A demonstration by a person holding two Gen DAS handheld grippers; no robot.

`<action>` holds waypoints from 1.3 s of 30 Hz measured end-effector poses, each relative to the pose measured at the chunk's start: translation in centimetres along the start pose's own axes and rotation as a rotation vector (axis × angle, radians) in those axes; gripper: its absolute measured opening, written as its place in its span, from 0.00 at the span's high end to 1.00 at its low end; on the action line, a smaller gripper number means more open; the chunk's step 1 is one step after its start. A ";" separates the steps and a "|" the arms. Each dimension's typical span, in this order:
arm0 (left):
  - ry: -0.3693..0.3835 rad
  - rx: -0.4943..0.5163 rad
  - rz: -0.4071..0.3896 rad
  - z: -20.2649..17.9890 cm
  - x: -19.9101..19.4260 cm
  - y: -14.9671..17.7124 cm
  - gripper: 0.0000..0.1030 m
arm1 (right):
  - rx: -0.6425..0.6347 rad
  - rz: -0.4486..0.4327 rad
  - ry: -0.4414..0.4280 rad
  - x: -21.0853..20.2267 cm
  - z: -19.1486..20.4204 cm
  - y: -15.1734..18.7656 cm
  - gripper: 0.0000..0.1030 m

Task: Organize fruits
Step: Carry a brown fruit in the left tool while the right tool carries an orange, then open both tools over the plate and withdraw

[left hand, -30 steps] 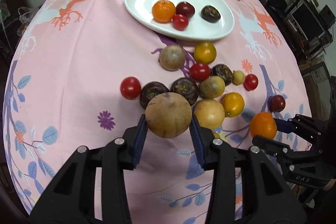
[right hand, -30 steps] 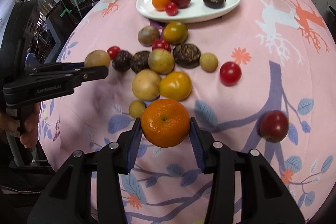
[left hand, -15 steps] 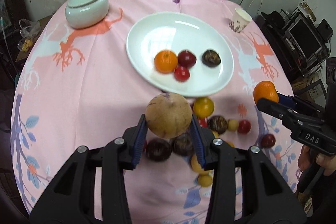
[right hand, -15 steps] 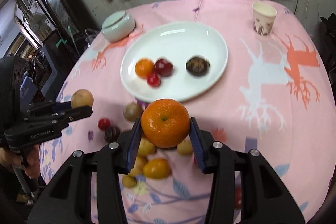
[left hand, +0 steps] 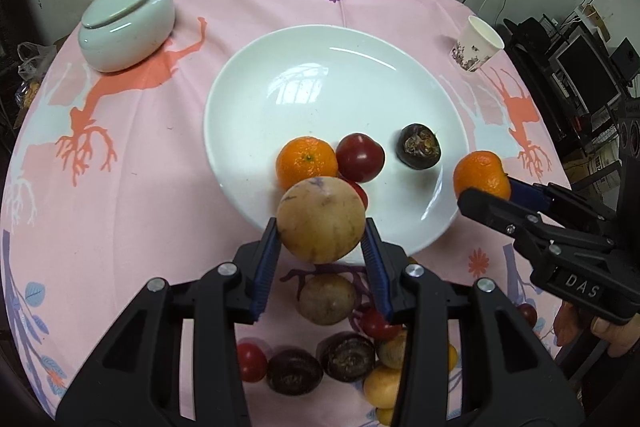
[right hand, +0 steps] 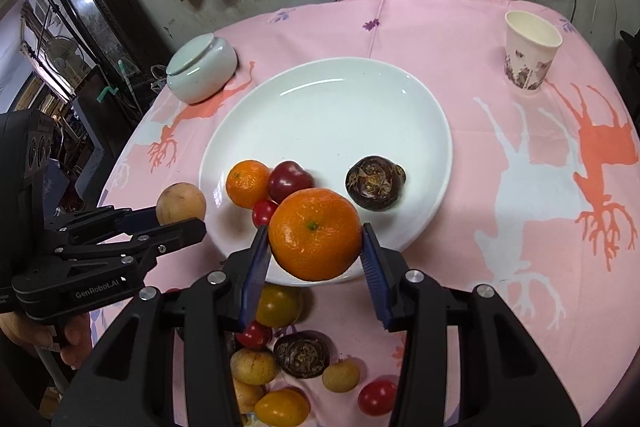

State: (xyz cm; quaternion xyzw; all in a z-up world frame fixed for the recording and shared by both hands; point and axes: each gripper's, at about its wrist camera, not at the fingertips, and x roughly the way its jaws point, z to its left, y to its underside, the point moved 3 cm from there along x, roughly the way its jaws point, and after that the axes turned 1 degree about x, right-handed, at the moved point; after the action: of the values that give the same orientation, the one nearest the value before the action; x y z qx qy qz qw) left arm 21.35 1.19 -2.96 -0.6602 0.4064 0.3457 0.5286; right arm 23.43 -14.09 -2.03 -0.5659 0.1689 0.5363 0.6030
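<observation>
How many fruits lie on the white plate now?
4: an orange, a dark red fruit beside it, a small tomato in front of both, and a dark brown fruit apart to the right. The held fruits may hide more.

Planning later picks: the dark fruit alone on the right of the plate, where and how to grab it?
Take the dark fruit across its round middle, coming from above. It sits apart from the orange and red fruits, so fingers fit on both sides. Its rough patch faces up; grip the smoother sides, clear of the plate rim.
</observation>
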 end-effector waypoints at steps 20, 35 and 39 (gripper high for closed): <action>-0.025 -0.053 0.016 0.4 2.3 -0.9 0.46 | 0.064 0.049 0.022 3.4 -1.3 -0.2 0.53; -0.030 -0.124 0.015 2.6 -2.8 5.2 0.31 | 0.151 0.051 0.000 -2.9 -2.2 6.6 0.41; -0.062 -0.109 0.043 2.7 -3.4 7.8 0.26 | 0.143 0.089 -0.008 -3.9 -1.8 9.4 0.32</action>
State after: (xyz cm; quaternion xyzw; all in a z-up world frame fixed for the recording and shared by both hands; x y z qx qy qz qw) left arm 12.81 3.51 -3.76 -0.6681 0.3844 0.3990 0.4967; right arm 14.82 -19.43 -4.13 -0.5112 0.2293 0.5513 0.6182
